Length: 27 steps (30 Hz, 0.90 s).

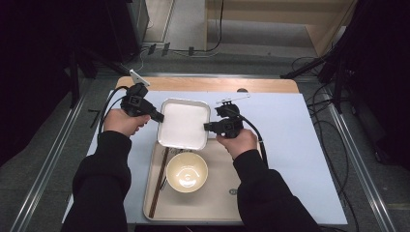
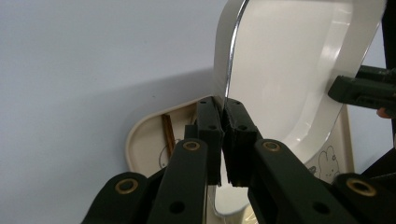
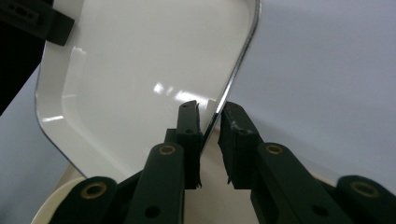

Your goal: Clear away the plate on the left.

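Note:
A white rectangular tray (image 1: 183, 123) with a metal rim hangs between both hands, over the far edge of a beige serving tray (image 1: 217, 193). My left gripper (image 1: 159, 117) is shut on its left rim; in the left gripper view the jaws (image 2: 223, 105) pinch the thin edge of the white tray (image 2: 289, 70). My right gripper (image 1: 207, 127) holds the right rim. In the right gripper view its jaws (image 3: 209, 109) straddle the edge of the white tray (image 3: 140, 70), pads against the rim. Each view shows the other gripper on the far rim.
On the beige tray sit a cream bowl (image 1: 186, 172) and dark brown chopsticks (image 1: 158, 181) along its left side. A pale blue mat (image 1: 290, 135) covers the table, bare to the right. Cables trail from both grippers; stands and cables lie beyond the far edge.

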Each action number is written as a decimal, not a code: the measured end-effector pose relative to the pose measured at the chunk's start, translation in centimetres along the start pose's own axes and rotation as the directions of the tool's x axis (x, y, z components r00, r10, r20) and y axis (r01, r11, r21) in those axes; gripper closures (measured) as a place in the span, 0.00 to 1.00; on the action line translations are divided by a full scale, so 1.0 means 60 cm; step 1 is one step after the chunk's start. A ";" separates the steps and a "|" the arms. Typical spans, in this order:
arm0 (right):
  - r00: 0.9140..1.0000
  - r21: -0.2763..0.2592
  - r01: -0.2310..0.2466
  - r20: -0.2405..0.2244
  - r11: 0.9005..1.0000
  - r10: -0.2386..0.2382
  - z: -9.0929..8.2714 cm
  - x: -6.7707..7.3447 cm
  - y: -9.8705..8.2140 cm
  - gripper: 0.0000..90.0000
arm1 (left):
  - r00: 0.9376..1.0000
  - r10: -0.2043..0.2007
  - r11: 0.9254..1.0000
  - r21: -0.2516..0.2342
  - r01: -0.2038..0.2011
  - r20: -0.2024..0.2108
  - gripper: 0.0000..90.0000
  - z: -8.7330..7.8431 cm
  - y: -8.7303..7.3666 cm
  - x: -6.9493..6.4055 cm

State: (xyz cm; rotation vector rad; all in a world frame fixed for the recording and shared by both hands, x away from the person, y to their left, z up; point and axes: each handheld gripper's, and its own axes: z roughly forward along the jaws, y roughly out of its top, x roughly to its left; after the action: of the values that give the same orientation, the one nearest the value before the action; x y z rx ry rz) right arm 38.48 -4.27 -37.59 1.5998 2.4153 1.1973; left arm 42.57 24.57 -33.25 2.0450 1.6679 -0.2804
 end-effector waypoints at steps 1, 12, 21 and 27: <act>1.000 -0.002 -0.011 -0.001 1.000 0.011 0.000 -0.001 0.001 0.90 | 1.000 0.001 1.000 0.000 -0.001 0.004 0.98 0.000 0.000 -0.001; 0.995 -0.060 -0.078 0.049 0.995 0.081 -0.015 -0.019 0.012 0.99 | 0.997 0.065 0.998 -0.015 -0.065 0.027 0.96 -0.007 -0.005 -0.028; 0.994 -0.049 -0.104 0.021 0.993 0.105 -0.021 -0.033 0.020 0.99 | 0.990 0.117 0.993 -0.032 -0.114 0.085 0.78 -0.012 -0.008 -0.036; 0.993 -0.041 -0.116 0.019 0.992 0.117 -0.024 -0.044 0.025 0.99 | 0.985 0.146 0.989 -0.048 -0.142 0.095 0.58 -0.019 -0.013 -0.038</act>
State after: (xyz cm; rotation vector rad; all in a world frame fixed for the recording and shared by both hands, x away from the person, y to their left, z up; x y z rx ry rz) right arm 40.33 -6.90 -36.68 1.7550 2.2992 1.2293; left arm 41.10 23.27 -31.41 2.0743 1.4476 -0.2898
